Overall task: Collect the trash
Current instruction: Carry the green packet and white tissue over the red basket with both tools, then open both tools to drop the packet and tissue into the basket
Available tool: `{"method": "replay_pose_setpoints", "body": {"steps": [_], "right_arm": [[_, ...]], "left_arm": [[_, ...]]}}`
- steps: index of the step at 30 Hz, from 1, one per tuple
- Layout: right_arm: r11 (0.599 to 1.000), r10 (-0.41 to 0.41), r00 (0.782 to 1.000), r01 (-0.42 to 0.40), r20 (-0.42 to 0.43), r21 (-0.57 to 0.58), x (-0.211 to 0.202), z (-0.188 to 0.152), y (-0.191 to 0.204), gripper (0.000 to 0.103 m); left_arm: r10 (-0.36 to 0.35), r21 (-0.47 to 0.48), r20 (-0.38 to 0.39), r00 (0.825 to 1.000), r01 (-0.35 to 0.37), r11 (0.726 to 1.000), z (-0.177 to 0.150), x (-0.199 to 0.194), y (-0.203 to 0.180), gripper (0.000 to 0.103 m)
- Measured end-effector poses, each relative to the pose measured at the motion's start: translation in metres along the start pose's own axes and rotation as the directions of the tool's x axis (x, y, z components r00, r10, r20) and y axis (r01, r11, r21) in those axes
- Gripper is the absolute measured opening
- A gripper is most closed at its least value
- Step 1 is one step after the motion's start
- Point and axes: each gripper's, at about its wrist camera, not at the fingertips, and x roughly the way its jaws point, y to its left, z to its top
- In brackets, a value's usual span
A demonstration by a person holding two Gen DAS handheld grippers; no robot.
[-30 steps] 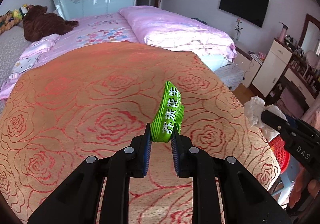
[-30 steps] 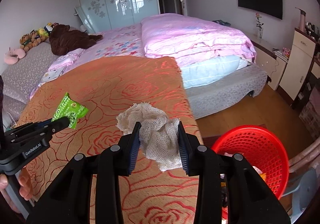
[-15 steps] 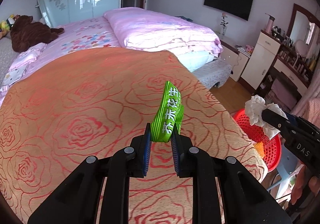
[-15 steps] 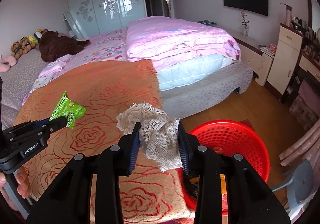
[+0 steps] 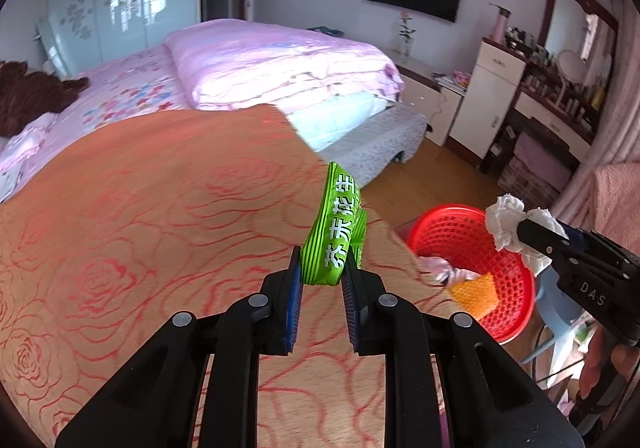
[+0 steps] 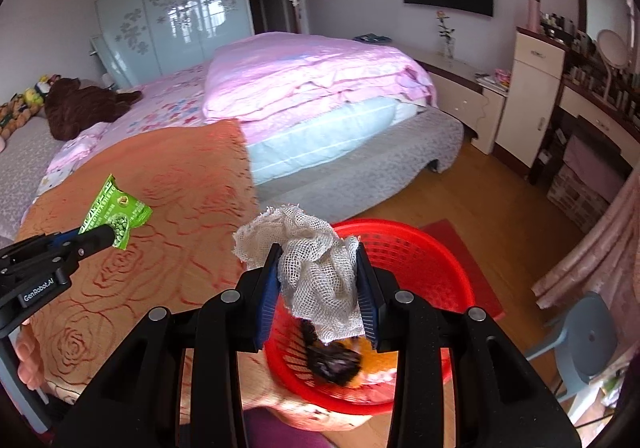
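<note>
My left gripper is shut on a green snack wrapper and holds it above the orange rose-patterned blanket. The wrapper also shows in the right wrist view. My right gripper is shut on a crumpled white gauze cloth, held over the near rim of the red mesh basket. In the left wrist view the cloth hangs above the basket, which holds orange and pale trash.
The basket stands on the wood floor beside the bed's edge. A pink duvet lies further up the bed. A blue plastic stool stands right of the basket. Cabinets and a dressing table line the right wall.
Both grippers have swung right toward the basket. The gauze cloth has moved from above the blanket to over the basket's rim. Both grips are unchanged.
</note>
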Motion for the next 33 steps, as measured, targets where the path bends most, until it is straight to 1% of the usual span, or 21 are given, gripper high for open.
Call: {"method": "replay_pose_setpoints", "body": {"steps": [7,11,19,26,30,33], "right_arm": [[0.998,-0.046,0.999,0.046,-0.005,0.040,-0.004,-0.009,-0.030,0.034],[0.996,-0.066,0.998,0.067,-0.012,0.058,-0.003,-0.012,-0.043,0.034],[0.989,-0.092,0.995,0.097,-0.047,0.111,0.007,-0.024,-0.070,0.035],[0.980,-0.076,0.992,0.093,-0.103,0.174,0.026,-0.032,-0.091,0.035],[0.979,-0.070,0.991,0.090,-0.114,0.181,0.032,-0.033,-0.093,0.036],[0.980,-0.068,0.991,0.087,-0.114,0.176,0.034,-0.033,-0.092,0.036]], "left_arm": [[-0.066,0.058,-0.028,0.997,0.067,0.996,0.002,0.016,-0.036,0.018],[-0.090,0.086,-0.046,0.995,0.094,0.992,0.003,0.024,-0.055,0.018],[-0.145,0.134,-0.110,0.983,0.159,0.978,0.002,0.046,-0.086,0.018],[-0.159,0.168,-0.165,0.973,0.187,0.968,-0.004,0.065,-0.104,0.018],[-0.156,0.189,-0.191,0.969,0.192,0.963,-0.007,0.075,-0.112,0.018],[-0.157,0.201,-0.196,0.968,0.196,0.960,-0.010,0.078,-0.116,0.018]]}}
